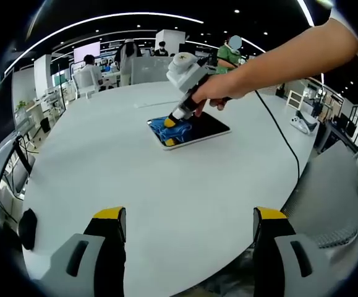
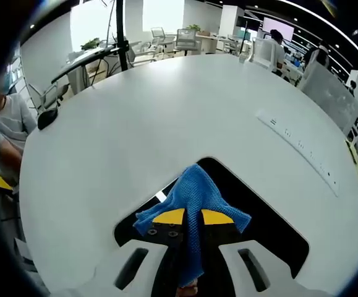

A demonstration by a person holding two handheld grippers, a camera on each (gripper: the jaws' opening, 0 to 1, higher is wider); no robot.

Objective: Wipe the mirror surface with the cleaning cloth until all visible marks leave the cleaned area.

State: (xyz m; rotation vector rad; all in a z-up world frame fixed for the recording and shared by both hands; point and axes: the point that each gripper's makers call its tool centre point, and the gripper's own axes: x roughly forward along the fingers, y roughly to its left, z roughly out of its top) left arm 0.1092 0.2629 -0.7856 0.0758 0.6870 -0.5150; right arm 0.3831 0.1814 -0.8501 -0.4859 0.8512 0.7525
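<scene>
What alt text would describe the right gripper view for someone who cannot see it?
The right gripper, shut on a blue cloth, presses it onto a dark mirror lying flat on a white table.

mirror (image 2: 271,216) partly hidden under blue cloth (image 2: 194,198), near edge cut off

Blue cloth (image 2: 194,197), dark mirror (image 2: 259,213), white table (image 2: 135,124).

Bright, even indoor light from ceiling strips (image 1: 135,17) & spot lamps; windows (image 2: 160,12) blown out white. White table (image 1: 166,185) shows soft sheen, only faint shadows. Strong fisheye bend toward edges. Centre fairly sharp, background people & desks soft, a bit blurry. Mirror (image 2: 271,229) reads near black.
</scene>
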